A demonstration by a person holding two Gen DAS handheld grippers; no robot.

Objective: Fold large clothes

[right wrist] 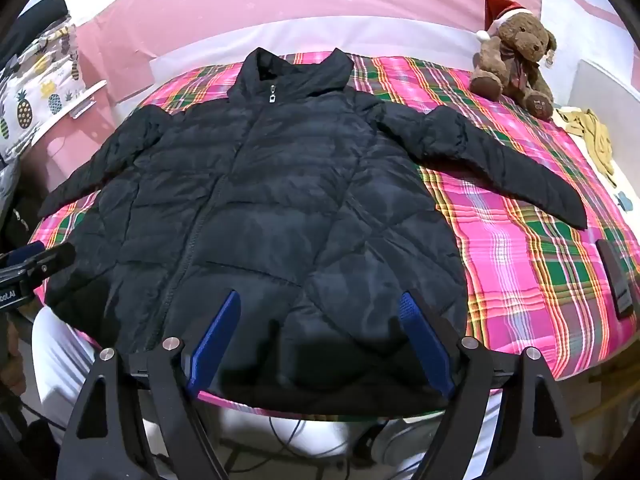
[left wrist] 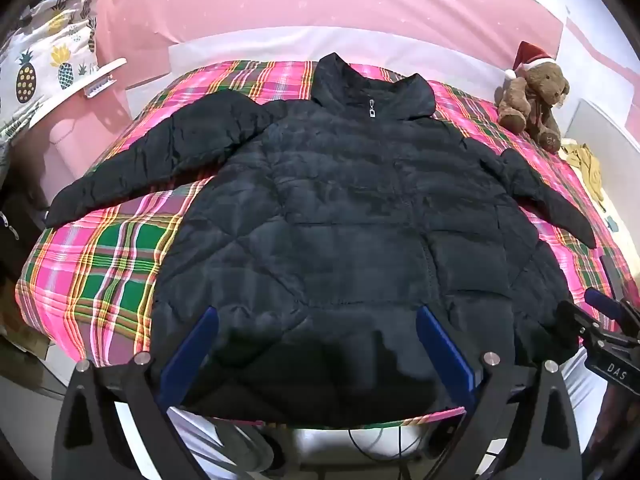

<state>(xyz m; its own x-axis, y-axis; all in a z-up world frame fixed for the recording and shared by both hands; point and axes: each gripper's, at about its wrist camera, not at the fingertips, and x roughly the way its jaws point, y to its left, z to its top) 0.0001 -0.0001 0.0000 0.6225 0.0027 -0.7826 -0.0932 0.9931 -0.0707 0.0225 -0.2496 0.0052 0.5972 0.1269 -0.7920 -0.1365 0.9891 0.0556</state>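
A black quilted puffer jacket [left wrist: 340, 208] lies flat, front up and zipped, on a pink and green plaid cover [left wrist: 100, 272]. Both sleeves are spread out to the sides. It also shows in the right wrist view [right wrist: 260, 208]. My left gripper [left wrist: 316, 320] is open and empty, above the jacket's hem at its left half. My right gripper [right wrist: 320, 304] is open and empty, above the hem at its right half. The right gripper shows at the right edge of the left wrist view [left wrist: 600, 320]. The left gripper shows at the left edge of the right wrist view [right wrist: 32, 260].
A brown teddy bear [right wrist: 516, 64] with a Santa hat sits at the far right corner. A dark phone-like object [right wrist: 616, 276] lies on the cover's right edge. Yellow cloth [right wrist: 596, 136] lies beyond it. A pineapple-print fabric [left wrist: 40, 68] hangs at the left. Cables [left wrist: 380, 440] run below the table's front edge.
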